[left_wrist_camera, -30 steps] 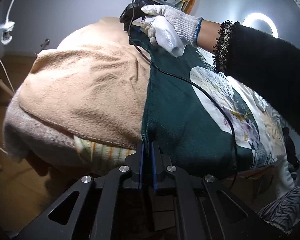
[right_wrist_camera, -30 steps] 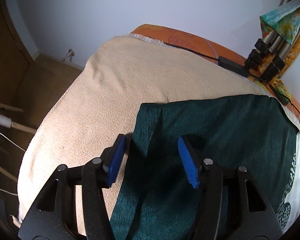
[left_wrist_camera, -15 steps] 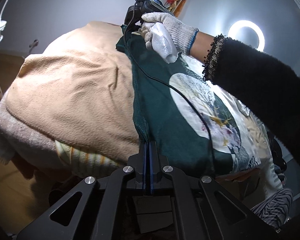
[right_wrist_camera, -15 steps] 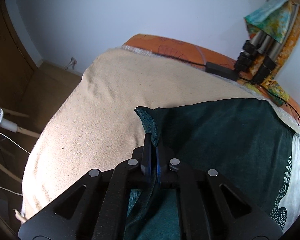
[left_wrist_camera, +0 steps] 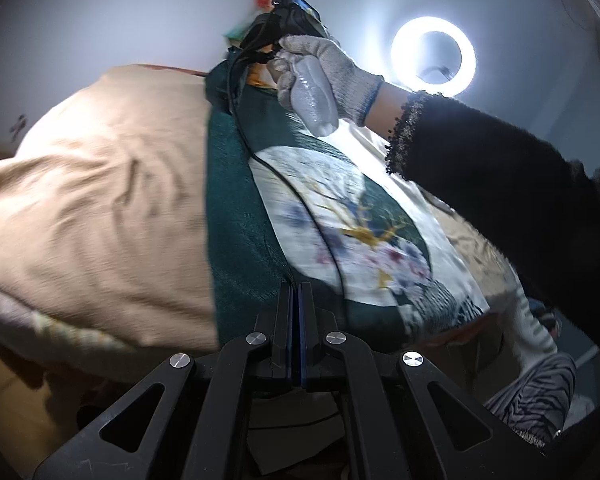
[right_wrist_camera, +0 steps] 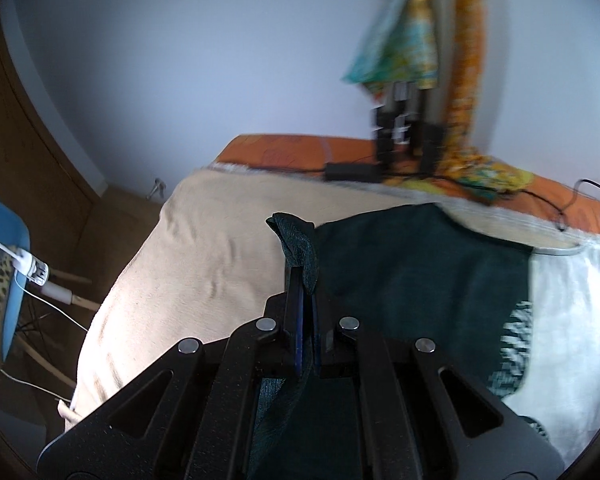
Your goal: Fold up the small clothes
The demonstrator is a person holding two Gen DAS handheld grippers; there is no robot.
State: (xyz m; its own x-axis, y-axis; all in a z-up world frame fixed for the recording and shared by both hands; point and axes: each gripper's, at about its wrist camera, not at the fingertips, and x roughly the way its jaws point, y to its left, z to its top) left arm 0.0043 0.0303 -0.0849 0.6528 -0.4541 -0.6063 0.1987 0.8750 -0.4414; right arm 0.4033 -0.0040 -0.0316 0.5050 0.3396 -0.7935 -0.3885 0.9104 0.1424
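My left tongs (left_wrist_camera: pixel 298 300) and right tongs (right_wrist_camera: pixel 306 284) each pinch the left edge of the soft, limp dark-green printed garment (left_wrist_camera: pixel 240 208) on the beige-blanketed bed (left_wrist_camera: pixel 100 200); corners suit gripping best.

A bed (right_wrist_camera: pixel 284 148) with an orange sheet carries everything. A beige blanket (right_wrist_camera: pixel 204 256) covers most of it. On the blanket lies a dark green garment (right_wrist_camera: pixel 420 272) with a white printed part. A black cable box (right_wrist_camera: pixel 352 171) rests near the far edge.
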